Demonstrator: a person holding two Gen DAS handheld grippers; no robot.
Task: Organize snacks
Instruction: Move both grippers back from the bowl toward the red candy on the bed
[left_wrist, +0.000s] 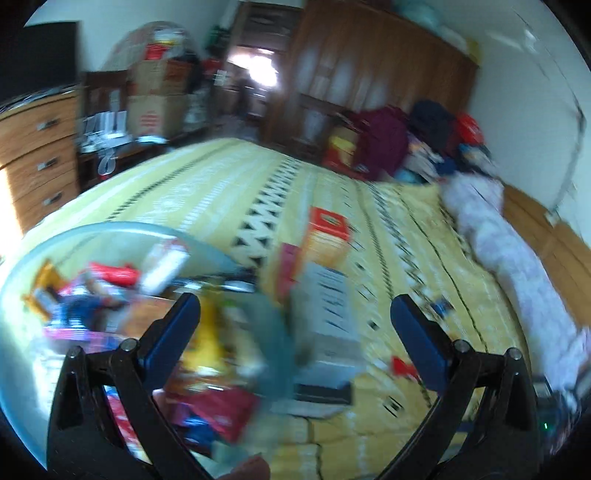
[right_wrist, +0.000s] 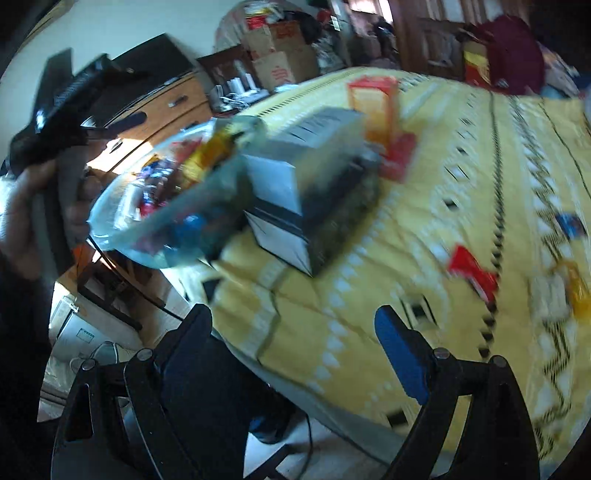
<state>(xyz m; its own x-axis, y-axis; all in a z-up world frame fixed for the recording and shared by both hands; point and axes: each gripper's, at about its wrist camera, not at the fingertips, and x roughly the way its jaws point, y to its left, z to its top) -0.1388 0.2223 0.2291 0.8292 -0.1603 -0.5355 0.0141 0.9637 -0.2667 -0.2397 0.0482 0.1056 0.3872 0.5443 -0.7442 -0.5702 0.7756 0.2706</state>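
Nearest my left wrist camera, the left gripper (left_wrist: 295, 317) has its blue-padded fingers (left_wrist: 173, 332) spread wide with nothing between them, hanging over the clear bowl (left_wrist: 110, 230) and the grey box beside it. The bowl is full of mixed snack packets (left_wrist: 110, 275), red, yellow and blue, though motion blur keeps me from reading any of them. In my right wrist view the right gripper (right_wrist: 295, 332) is also spread wide and holds nothing, poised above the near edge of the bed (right_wrist: 480, 166), which wears a yellow patterned cover. From there I see the bowl overhanging the bed's left edge, touching the grey box (right_wrist: 291, 173). An orange box (right_wrist: 376, 107) stands upright just behind the grey box, toward the bed's middle. A red packet (right_wrist: 472, 271) lies loose near the right edge, with a small blue packet (right_wrist: 570, 225) and a yellow packet (right_wrist: 578, 291) farther right.
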